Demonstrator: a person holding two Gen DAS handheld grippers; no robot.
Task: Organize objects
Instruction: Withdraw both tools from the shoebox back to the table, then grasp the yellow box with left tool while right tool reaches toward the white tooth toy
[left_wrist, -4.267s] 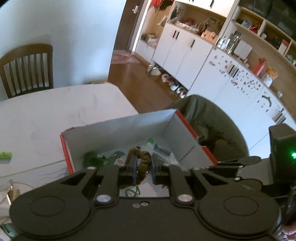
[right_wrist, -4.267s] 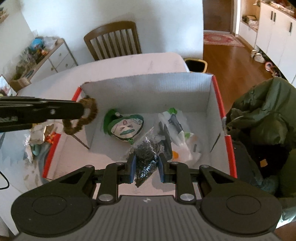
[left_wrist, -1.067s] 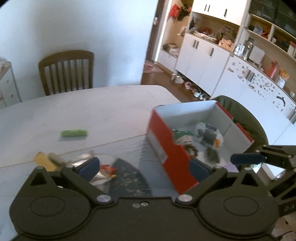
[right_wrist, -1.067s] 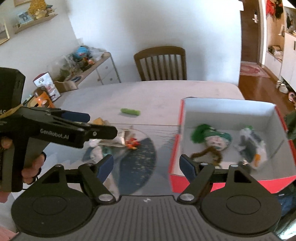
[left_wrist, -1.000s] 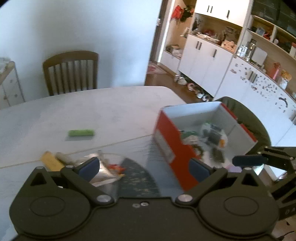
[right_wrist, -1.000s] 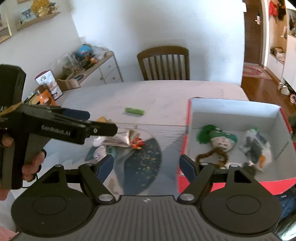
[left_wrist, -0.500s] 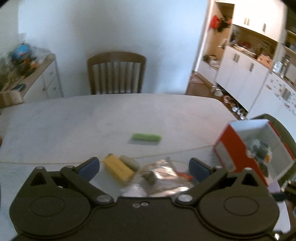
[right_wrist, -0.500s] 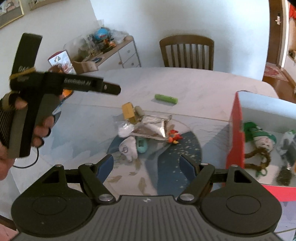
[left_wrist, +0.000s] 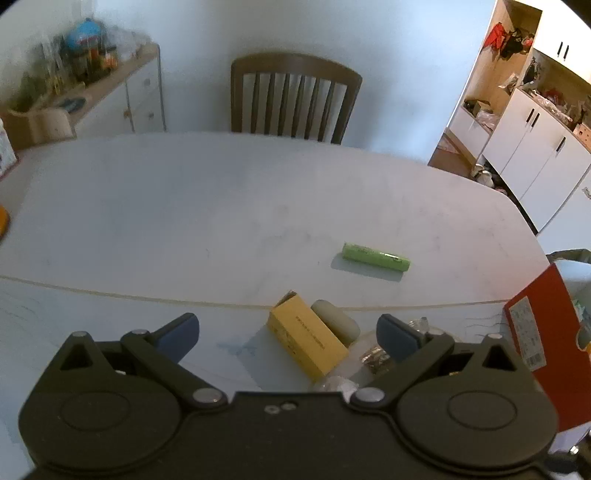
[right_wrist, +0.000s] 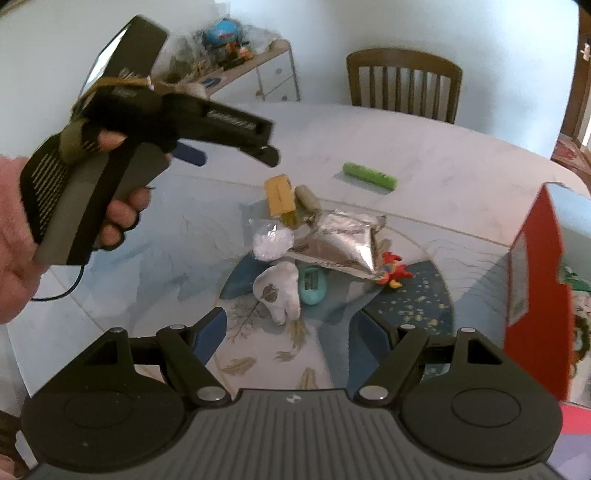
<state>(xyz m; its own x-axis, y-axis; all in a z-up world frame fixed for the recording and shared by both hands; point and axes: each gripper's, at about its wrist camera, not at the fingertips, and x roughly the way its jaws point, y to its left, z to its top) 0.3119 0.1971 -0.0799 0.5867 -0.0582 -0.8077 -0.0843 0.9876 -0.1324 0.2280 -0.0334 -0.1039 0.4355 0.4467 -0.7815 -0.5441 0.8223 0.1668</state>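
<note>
Both grippers, left (left_wrist: 287, 334) and right (right_wrist: 288, 332), gape empty above the yellow box (left_wrist: 308, 341); possibly cardboard.

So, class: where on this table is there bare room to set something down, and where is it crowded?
Bare: the table between the chair and the green tube. Crowded: the pile around the yellow box, foil pouch and white plush, beside the red box.

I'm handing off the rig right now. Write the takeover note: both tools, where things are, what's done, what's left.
Left tool: open, empty, above the yellow box.
Right tool: open, empty, over the white pouch.
Red box: at the table's right edge, already holding a few items, including a green and white one.
Left on the table: green tube, yellow box, grey capsule, foil bag, teal gadget, red toy, white pouch.
</note>
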